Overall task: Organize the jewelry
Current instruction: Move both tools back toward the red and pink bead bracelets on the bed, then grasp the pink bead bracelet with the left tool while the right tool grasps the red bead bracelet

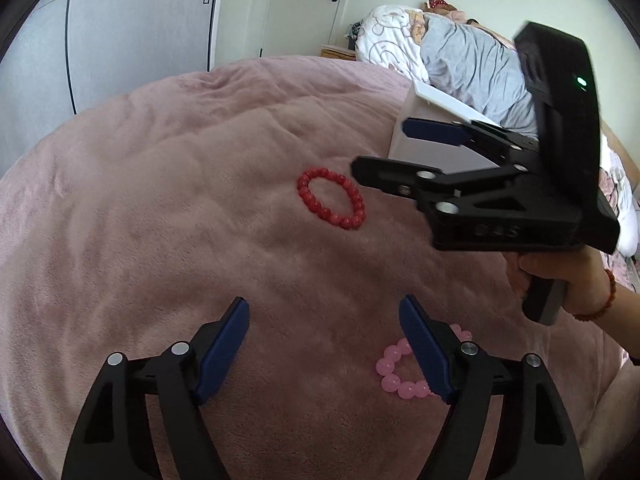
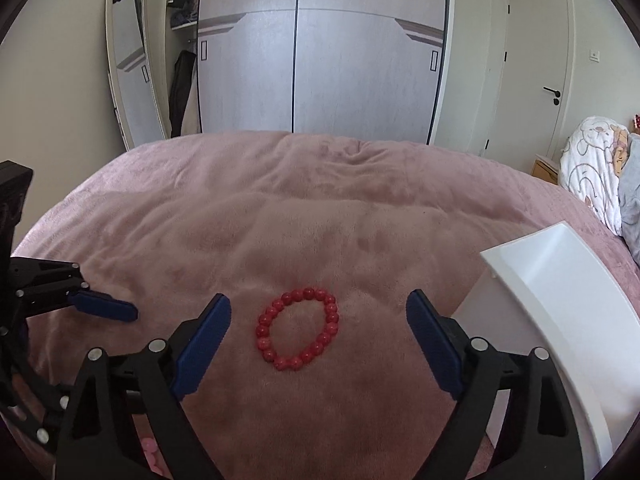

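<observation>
A red bead bracelet (image 1: 332, 198) lies flat on the pink blanket (image 1: 180, 200). In the right wrist view the red bracelet (image 2: 298, 328) sits between and just ahead of my open right gripper (image 2: 318, 308). A pink bead bracelet (image 1: 394, 372) lies near my open left gripper (image 1: 324, 312), partly hidden behind its right finger. A white jewelry box (image 1: 424, 148) with its lid up stands to the right; it also shows in the right wrist view (image 2: 560, 280). The right gripper (image 1: 380, 148) hovers beside the box, empty.
The blanket (image 2: 320, 208) covers a bed. Pillows and a grey quilt (image 1: 460, 56) lie at the far right. A wardrobe (image 2: 320, 52), a mirror (image 2: 132, 64) and a door (image 2: 536, 60) stand beyond the bed. The left gripper (image 2: 104, 308) shows at the left edge.
</observation>
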The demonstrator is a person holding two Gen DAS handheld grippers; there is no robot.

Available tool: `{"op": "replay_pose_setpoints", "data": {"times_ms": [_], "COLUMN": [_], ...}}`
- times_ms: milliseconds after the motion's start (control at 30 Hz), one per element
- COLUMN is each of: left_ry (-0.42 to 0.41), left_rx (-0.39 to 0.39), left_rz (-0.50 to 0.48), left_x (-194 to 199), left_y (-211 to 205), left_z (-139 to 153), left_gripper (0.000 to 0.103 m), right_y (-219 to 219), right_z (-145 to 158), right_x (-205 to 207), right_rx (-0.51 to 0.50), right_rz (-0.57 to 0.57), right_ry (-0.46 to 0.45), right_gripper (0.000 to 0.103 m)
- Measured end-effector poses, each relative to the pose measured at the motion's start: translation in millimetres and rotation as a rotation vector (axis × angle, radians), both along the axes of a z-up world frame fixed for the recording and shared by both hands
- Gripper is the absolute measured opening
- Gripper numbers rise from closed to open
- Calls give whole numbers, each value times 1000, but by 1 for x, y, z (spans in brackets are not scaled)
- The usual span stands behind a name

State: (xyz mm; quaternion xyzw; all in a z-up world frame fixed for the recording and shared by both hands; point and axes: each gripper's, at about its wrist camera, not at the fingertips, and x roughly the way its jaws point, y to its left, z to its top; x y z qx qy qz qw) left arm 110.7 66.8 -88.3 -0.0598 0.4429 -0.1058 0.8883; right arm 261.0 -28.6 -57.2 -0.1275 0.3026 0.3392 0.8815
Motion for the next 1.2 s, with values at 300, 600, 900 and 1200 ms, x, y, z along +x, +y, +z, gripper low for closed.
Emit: {"op": "replay_pose_setpoints", "data": {"times_ms": [300,600,900,1200], "left_ry": [60,68,53,57], "left_rx": [20,97,105,97], "left_rz": [-91,-175,-184,-144], "left_x": [0,-5,-6,-5], "left_y": [-28,-49,-49,-44], "left_z": [-20,-29,-34,-33], "left_gripper": [73,73,51,22], "right_y": [22,29,30,21], "right_z": [-47,-51,-55,-52], "right_x": [39,40,39,28], "right_rx": [-110,-135,-141,-128], "right_rz": [-24,54,70,81], "right_ry": [157,229,233,233], "right_gripper": [75,45,42,26]}}
